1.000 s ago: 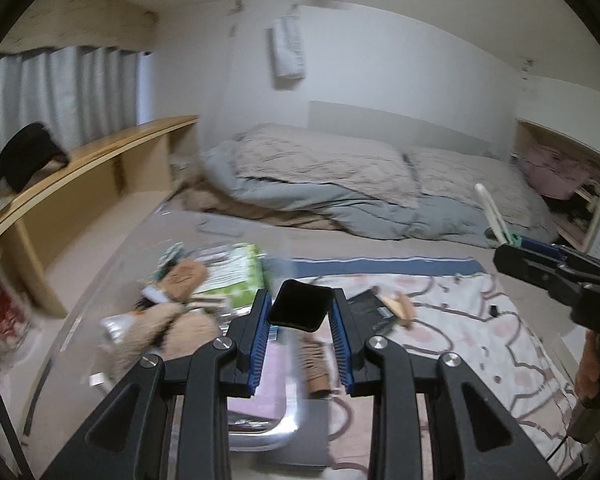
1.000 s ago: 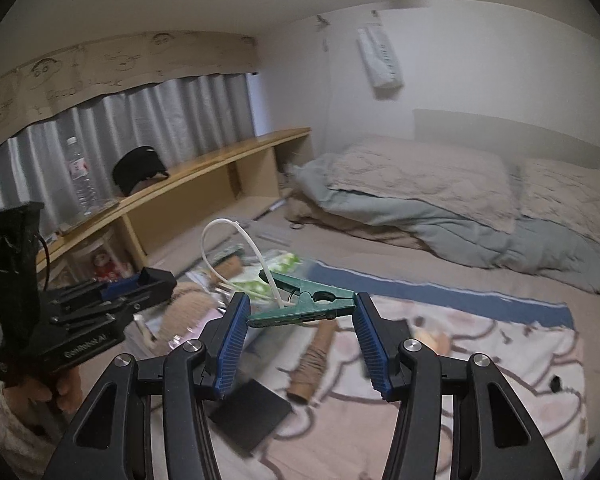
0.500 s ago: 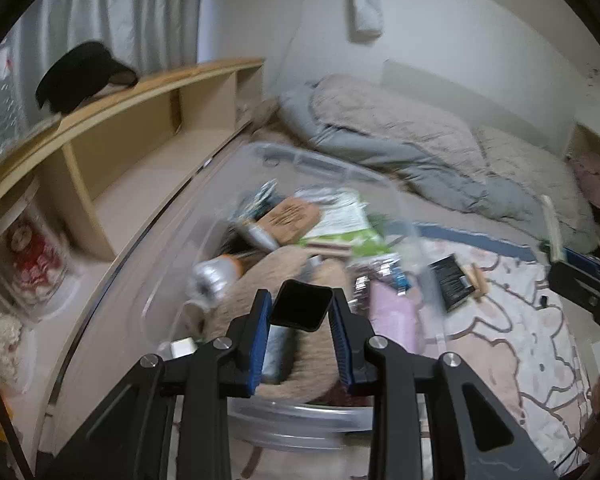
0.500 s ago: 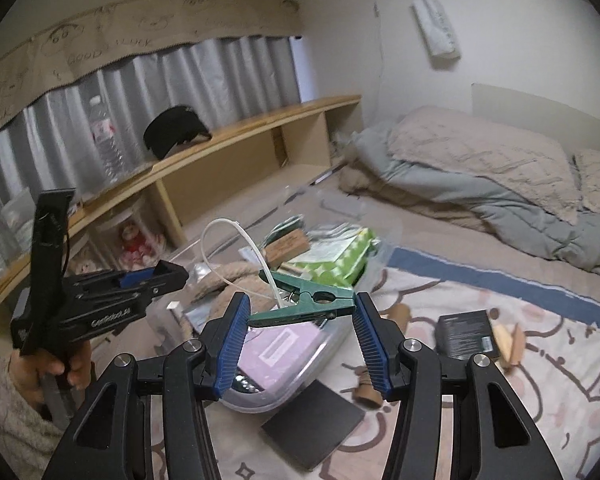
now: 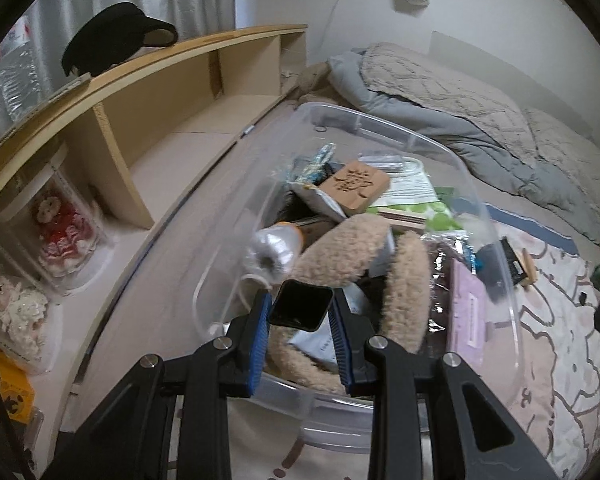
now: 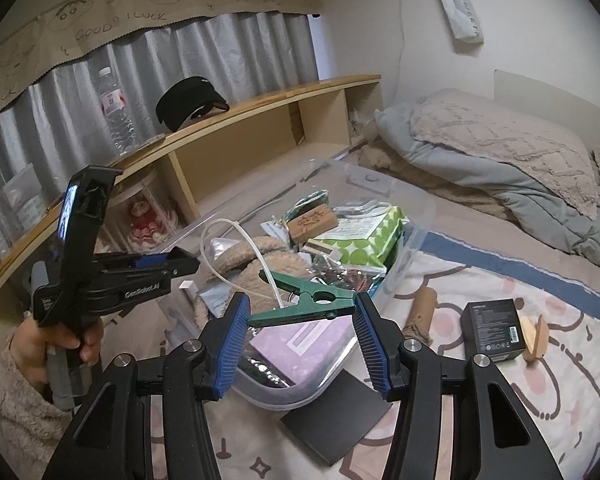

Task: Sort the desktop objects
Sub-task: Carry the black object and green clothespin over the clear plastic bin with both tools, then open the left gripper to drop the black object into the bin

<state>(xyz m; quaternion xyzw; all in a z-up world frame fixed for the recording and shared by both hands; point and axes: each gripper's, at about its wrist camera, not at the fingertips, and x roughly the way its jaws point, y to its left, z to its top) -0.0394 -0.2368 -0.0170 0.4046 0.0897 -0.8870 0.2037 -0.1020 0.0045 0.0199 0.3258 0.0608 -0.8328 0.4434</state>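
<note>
My left gripper (image 5: 300, 312) is shut on a small black rounded case (image 5: 300, 310) and hangs over the near end of a clear plastic bin (image 5: 452, 152). The bin holds several things: fuzzy tan earmuffs (image 5: 352, 236), a wooden block (image 5: 354, 184), a green-dotted packet (image 5: 416, 204) and a lilac box (image 5: 466, 312). In the right wrist view my right gripper (image 6: 300, 312) is shut on a green clothes clip (image 6: 312, 300) with a white cord loop (image 6: 244, 240), above the bin's (image 6: 404, 200) near corner. The left gripper (image 6: 172, 264) shows at the left of that view, in a hand.
On the patterned blanket lie a black box (image 6: 494, 330), a wooden piece (image 6: 536, 338), a brown roll (image 6: 420, 312) and a flat black square (image 6: 336, 420). A wooden shelf (image 6: 240, 128) with a black cap (image 6: 190, 100) and a bottle (image 6: 114, 112) runs along the left. Bedding lies beyond.
Both grippers have swung left and down toward the bin, keeping their loads. The bin now fills the left wrist view, and the loose items on the blanket have slid to the right.
</note>
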